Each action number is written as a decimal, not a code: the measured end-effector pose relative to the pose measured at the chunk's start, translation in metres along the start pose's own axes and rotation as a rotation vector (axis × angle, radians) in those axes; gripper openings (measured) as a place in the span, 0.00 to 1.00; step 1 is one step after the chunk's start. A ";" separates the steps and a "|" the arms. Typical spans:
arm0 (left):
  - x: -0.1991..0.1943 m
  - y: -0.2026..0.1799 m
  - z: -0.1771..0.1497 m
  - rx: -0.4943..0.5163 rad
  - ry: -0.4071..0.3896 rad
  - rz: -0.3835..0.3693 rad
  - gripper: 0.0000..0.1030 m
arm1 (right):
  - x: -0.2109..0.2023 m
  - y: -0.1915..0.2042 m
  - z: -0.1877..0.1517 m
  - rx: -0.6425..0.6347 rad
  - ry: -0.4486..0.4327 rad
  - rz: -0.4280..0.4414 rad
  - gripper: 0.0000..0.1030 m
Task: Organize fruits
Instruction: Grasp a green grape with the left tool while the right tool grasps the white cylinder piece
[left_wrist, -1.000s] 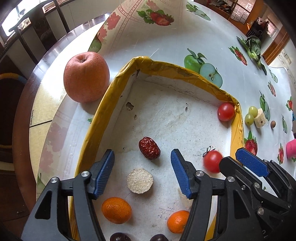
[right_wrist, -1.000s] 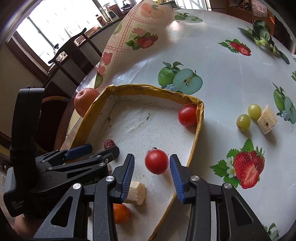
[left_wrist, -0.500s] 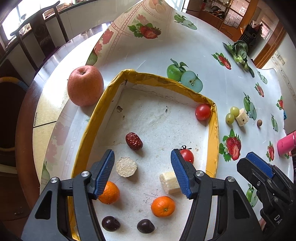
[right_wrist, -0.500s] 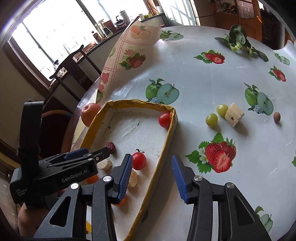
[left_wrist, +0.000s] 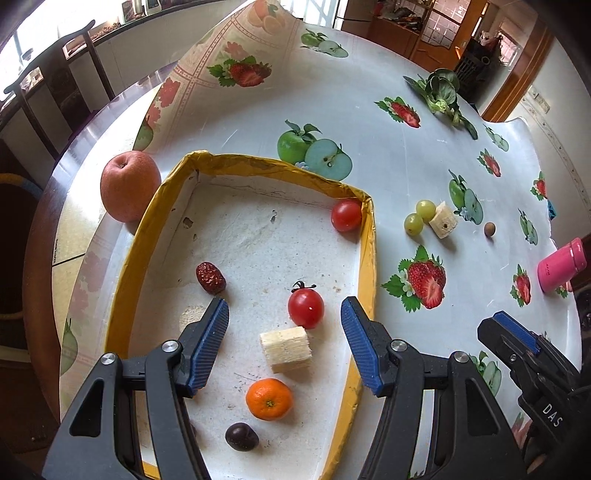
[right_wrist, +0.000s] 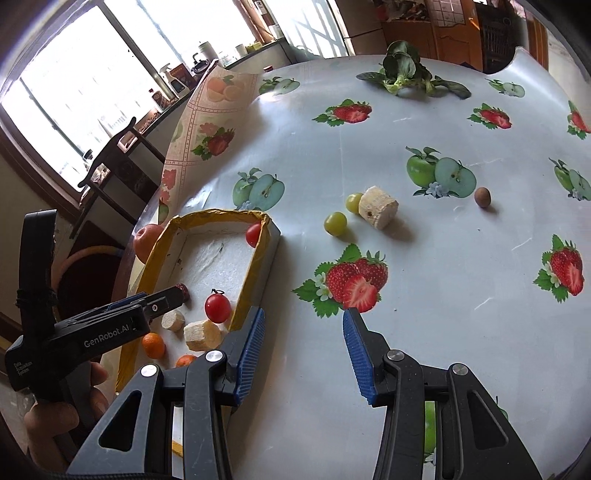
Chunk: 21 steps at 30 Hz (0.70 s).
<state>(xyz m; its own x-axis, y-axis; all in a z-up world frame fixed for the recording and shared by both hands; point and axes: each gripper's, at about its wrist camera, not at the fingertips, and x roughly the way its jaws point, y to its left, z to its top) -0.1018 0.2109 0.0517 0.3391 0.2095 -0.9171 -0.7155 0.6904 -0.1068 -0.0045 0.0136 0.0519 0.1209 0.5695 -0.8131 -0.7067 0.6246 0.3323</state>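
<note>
A yellow-rimmed white tray (left_wrist: 369, 258) (right_wrist: 258, 258) holds two cherry tomatoes (left_wrist: 306, 308) (left_wrist: 346, 215), a red date (left_wrist: 210, 277), a banana chunk (left_wrist: 285, 349), a mandarin (left_wrist: 269, 399) and a dark plum (left_wrist: 242, 436). On the cloth to its right lie two green grapes (right_wrist: 335, 223) (right_wrist: 354, 202), a banana piece (right_wrist: 378, 207) and a small brown fruit (right_wrist: 482, 196). My left gripper (left_wrist: 284, 343) is open and empty above the tray. My right gripper (right_wrist: 304, 350) is open and empty over the cloth, right of the tray.
A big red apple (left_wrist: 129, 184) sits against the tray's outer left wall. A pink cup (left_wrist: 561, 264) stands at the right edge. Leafy greens (right_wrist: 404, 72) lie at the far side. The fruit-print cloth curls up at the back left, by a chair (left_wrist: 55, 92).
Both grippers have drawn back and up from the tray. The right gripper let go of the cherry tomato, which lies in the tray, and swung right over the cloth.
</note>
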 end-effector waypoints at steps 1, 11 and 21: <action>0.000 -0.003 0.000 0.002 0.000 -0.003 0.60 | -0.002 -0.004 -0.001 0.006 -0.001 -0.004 0.45; 0.001 -0.035 0.000 0.038 0.004 -0.046 0.60 | -0.016 -0.046 -0.011 0.067 -0.015 -0.053 0.45; 0.009 -0.082 0.004 0.091 0.026 -0.131 0.60 | -0.015 -0.081 -0.008 0.127 -0.019 -0.076 0.45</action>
<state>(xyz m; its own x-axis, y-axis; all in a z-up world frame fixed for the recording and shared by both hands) -0.0379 0.1590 0.0532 0.4086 0.0965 -0.9076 -0.6078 0.7706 -0.1917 0.0452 -0.0502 0.0336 0.1845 0.5270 -0.8296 -0.6012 0.7283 0.3289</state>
